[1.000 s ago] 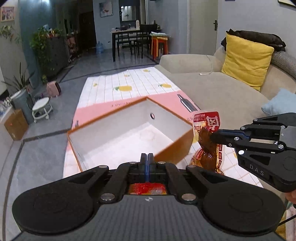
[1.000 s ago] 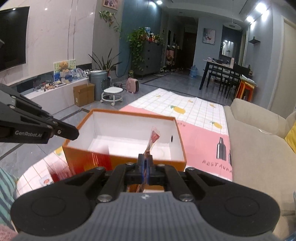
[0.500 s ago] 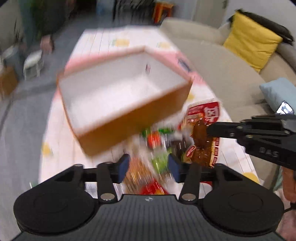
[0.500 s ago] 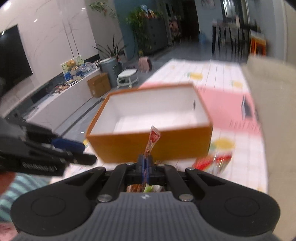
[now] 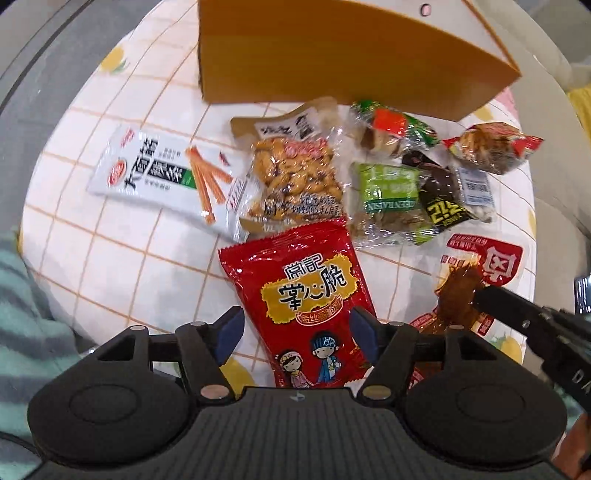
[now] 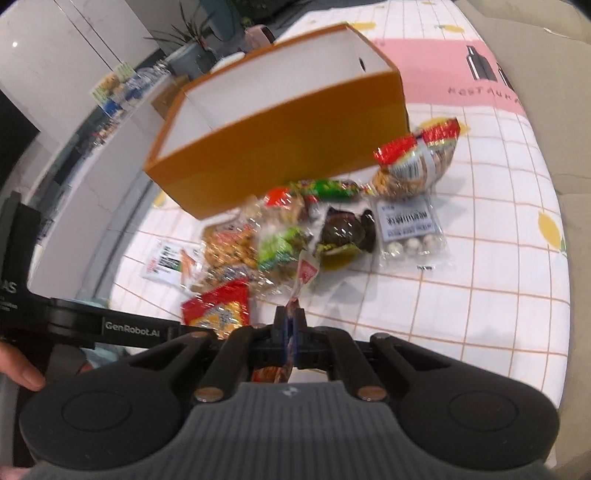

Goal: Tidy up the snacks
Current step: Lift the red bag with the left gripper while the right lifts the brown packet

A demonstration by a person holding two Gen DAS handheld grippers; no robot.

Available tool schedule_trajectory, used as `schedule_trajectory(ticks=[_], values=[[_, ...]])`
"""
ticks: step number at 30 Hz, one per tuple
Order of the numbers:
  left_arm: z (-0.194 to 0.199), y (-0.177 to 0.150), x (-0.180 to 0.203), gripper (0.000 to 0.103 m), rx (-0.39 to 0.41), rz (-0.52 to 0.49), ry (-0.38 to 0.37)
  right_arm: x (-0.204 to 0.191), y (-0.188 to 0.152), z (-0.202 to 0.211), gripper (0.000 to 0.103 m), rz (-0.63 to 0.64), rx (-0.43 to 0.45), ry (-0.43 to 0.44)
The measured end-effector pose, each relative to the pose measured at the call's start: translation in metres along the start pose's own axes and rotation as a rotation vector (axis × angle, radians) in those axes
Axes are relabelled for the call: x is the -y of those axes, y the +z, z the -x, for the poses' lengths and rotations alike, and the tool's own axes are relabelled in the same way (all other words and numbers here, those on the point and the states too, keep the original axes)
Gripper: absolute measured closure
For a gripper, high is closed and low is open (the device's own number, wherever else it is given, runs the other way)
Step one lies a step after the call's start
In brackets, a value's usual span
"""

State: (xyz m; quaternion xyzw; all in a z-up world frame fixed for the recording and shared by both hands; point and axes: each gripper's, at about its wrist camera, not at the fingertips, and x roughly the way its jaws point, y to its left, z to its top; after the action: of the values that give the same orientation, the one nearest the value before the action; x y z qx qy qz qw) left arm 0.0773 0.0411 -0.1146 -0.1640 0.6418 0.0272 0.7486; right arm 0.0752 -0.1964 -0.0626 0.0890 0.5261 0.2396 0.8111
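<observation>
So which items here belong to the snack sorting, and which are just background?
Job:
orange box
red snack pack between the open left claw
brown meat snack pinched in the right claw
white stick-snack pack
peanut bag
green raisin pack

Background:
tablecloth
sofa
potted plant

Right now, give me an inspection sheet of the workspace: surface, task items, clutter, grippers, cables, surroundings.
Surface: tiled-print tablecloth, pink band at the far end.
Job's things: orange box, white inside, no snacks visible inside; snack pile in front of it, red packet nearest.
Clutter: nothing seen beyond the snacks.
Grippers: left gripper open, straddling the red packet; right gripper shut on a brown meat snack pack.
Cables: nothing seen.
Surroundings: beige sofa beside the table, potted plant and white cabinet beyond.
</observation>
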Motion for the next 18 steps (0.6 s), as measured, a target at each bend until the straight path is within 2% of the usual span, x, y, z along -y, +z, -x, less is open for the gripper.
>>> schedule_trajectory(ticks=[3, 9, 14, 17, 18], values=[[-0.008, -0.002, 0.007, 0.019, -0.008, 0.012, 0.030, 0.003, -0.001, -0.011, 0.103, 0.010, -0.009, -0.034], [-0.022, 0.002, 0.027, 0.009, 0.004, 0.025, 0.104, 0.015, -0.004, -0.020, 0.103, -0.012, -0.022, -0.049], [-0.030, 0.001, 0.045, 0.007, 0.033, -0.039, 0.158, 0.027, -0.004, -0.026, 0.103, -0.062, -0.018, -0.018], [-0.035, -0.002, 0.051, 0.009, 0.038, -0.067, 0.166, 0.029, -0.004, -0.026, 0.103, -0.083, -0.016, 0.009], [-0.037, -0.003, 0.052, 0.009, 0.030, -0.071, 0.162, 0.028, -0.004, -0.026, 0.100, -0.086, -0.017, 0.017]])
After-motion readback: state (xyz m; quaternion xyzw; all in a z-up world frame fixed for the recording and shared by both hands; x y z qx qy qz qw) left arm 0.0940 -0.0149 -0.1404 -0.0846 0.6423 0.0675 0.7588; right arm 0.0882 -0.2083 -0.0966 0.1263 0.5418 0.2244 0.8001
